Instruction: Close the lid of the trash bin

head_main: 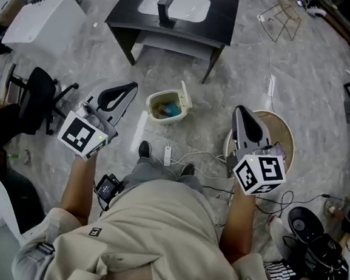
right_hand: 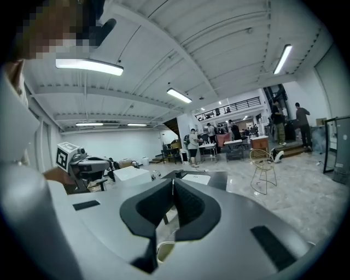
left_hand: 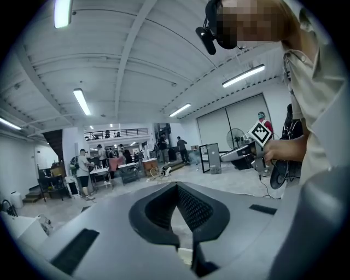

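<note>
Both clenched and empty, the left gripper and right gripper flank the trash bin, lid up

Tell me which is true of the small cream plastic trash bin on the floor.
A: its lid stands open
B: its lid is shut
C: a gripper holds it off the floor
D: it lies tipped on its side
A: in the head view the small cream plastic trash bin stands upright on the grey floor, its flip lid raised at one side and a teal item visible inside.
</note>
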Demonstrator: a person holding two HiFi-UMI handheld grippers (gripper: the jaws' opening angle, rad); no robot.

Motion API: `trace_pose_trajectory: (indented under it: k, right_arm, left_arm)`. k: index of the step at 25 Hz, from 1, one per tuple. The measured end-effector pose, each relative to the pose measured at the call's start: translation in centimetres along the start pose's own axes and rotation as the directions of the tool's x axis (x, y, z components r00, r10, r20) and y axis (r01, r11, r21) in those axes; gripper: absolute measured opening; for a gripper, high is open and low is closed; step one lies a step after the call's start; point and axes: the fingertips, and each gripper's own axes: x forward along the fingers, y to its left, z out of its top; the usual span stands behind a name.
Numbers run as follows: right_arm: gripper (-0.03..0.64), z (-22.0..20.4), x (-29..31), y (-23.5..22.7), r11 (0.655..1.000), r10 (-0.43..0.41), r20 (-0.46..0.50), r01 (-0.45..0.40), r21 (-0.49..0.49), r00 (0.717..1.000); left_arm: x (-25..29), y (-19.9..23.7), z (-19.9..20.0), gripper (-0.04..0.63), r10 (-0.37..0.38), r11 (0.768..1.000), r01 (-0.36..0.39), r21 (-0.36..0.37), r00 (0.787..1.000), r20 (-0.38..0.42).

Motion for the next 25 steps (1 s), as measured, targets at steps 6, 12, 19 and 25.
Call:
trace_pose_trajectory:
  k: [6, 12, 19, 25]
  right_arm:
    - [0.026, -0.9, 1.8, -0.8, 0.995, -0.095, -0.007, 0.095, 0.023, 0.995]
    - [0.026, -3.4, 1.2, -2.4, 0.985, -0.164, -0.035, 0.165, 0.055, 0.986]
    - [0.026, -6.8, 0.6, -5.2, 0.969, -0.225, -0.087, 0.233, 0.083, 0.97]
    - [0.026, -10.1, 0.9, -7.0, 0.958, -0.256, -0.124, 0.269, 0.101, 0.959]
  left_arm:
    - [3.7, 3.3, -1.7, 0.015, -0.08, 0.997, 0.08, 0.007, 0.997, -0.001]
    - [7.4, 3.2, -4.4, 0.015, -0.148, 0.989, 0.148, 0.001, 0.989, -0.027]
    - [12.5, 1.7, -9.3, 0.015, -0.225, 0.974, 0.224, -0.017, 0.971, -0.077]
    - [16.3, 0.4, -14.7, 0.015, -0.279, 0.96, 0.275, -0.042, 0.95, -0.141]
